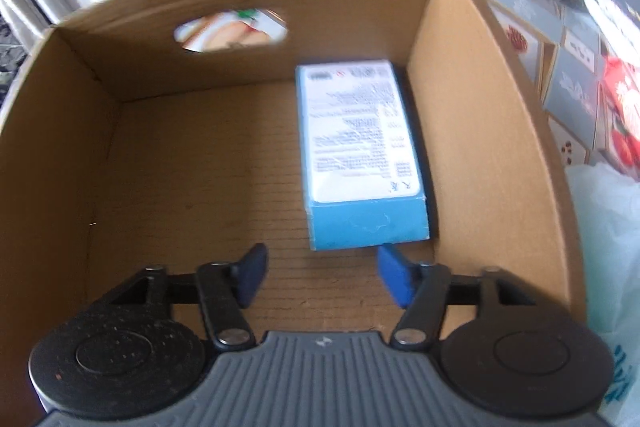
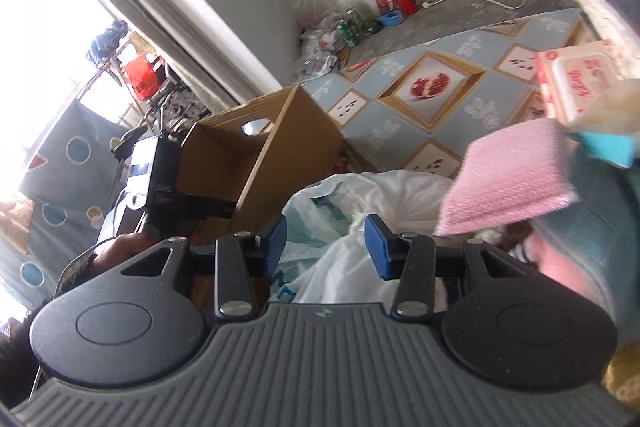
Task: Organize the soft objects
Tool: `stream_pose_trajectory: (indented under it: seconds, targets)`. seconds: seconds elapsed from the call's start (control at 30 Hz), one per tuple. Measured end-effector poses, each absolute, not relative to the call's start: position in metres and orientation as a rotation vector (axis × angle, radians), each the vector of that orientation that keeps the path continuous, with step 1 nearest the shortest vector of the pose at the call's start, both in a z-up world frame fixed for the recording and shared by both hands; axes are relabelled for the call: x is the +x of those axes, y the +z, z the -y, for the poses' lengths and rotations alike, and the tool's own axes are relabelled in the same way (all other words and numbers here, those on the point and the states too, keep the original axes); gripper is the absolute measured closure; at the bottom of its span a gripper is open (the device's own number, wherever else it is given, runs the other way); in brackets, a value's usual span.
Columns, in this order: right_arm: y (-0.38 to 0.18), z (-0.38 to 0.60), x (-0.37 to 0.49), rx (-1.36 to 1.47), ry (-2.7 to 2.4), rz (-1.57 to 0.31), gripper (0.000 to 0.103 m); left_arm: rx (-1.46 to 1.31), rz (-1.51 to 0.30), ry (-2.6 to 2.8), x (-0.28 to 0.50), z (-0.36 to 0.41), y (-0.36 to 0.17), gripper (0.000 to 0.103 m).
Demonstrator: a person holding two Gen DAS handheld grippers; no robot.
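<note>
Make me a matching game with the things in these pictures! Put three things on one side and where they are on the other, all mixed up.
Things:
1. blue pack
2. pink cloth
3. white plastic bag

Places:
A. just ahead of the right gripper
B. lying inside the cardboard box
C. sticking out of the pile on the right

Pairs: 1-B, 2-C, 3-A
</note>
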State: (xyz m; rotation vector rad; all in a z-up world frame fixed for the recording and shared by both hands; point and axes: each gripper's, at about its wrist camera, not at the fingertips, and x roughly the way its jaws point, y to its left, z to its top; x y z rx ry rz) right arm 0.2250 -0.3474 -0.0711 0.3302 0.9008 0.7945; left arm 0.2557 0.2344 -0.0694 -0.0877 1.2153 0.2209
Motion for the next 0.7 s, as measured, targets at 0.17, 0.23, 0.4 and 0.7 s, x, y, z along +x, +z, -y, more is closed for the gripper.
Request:
stream_pose_trajectory:
  seconds: [0.17, 0.23, 0.4, 0.7]
  targets:
    - [-0.056, 0.389, 0.212, 0.349, 0.729, -0.848, 0.057, -0.116, -1.114, 0.282, 0.216, -0.244, -0.019, 0.026]
    - [-0.052, 0.409, 0.209, 0.358, 0.704, -0.833, 0.057, -0.129, -1.043, 0.319, 0.191, -0.248, 0.010, 0.024]
    - [-0.043, 0.447, 0.207, 0.400, 0.668, -0.822, 0.057, -0.168, -0.877, 0.311, 0.144, -0.224, 0.080, 0.024]
    - [-0.062, 0.469, 0.255, 0.487, 0.628, -0.921, 0.057, -0.128, -0.825, -0.011, 0.171, -0.096, 0.112, 0.024]
